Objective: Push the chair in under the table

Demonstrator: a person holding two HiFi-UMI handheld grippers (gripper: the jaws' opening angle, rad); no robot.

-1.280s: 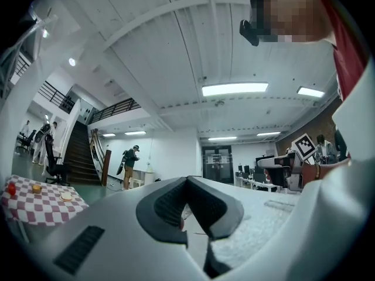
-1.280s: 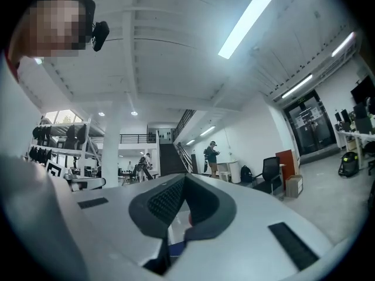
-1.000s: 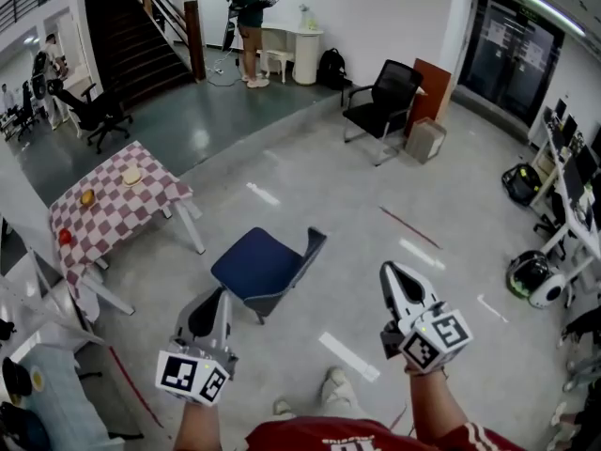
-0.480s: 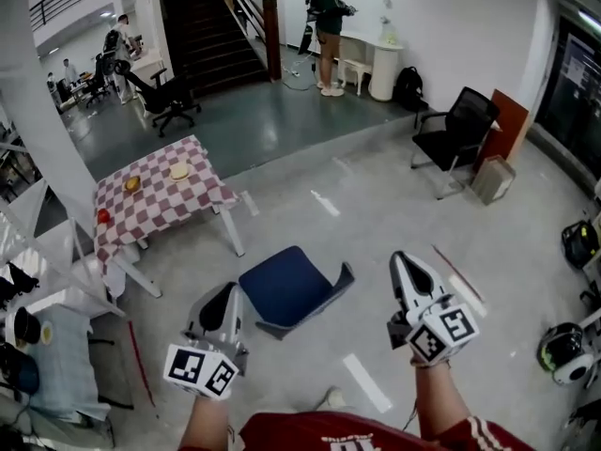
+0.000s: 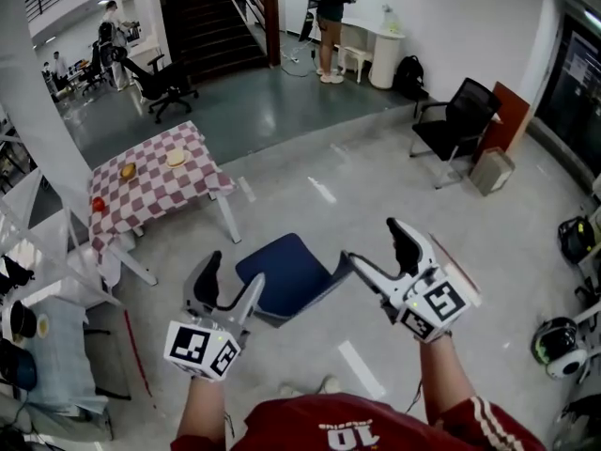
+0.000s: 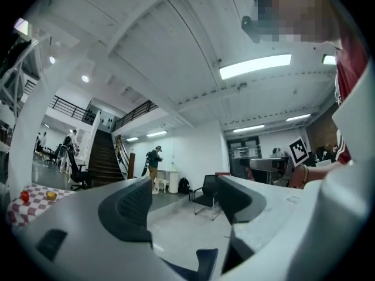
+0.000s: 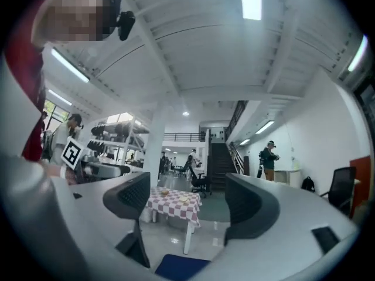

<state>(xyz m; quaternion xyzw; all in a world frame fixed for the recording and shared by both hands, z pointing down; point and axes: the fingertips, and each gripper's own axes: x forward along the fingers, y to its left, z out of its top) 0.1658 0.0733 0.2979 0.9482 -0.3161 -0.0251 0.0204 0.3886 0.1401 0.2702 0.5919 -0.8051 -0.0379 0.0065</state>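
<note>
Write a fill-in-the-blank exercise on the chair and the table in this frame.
The chair has a seat coloured ___.
The table is covered in a red-and-white ___ pattern.
The chair stands apart from the table, not yet pushed ___ it.
Missing words: blue; checkered; under.

Left claw (image 5: 235, 272) and right claw (image 5: 372, 241) just opened, empty, level.

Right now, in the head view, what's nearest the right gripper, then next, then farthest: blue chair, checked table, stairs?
1. Blue chair, just left of the right gripper.
2. Checked table, farther left, beyond the chair.
3. Stairs, far back at the top.
</note>
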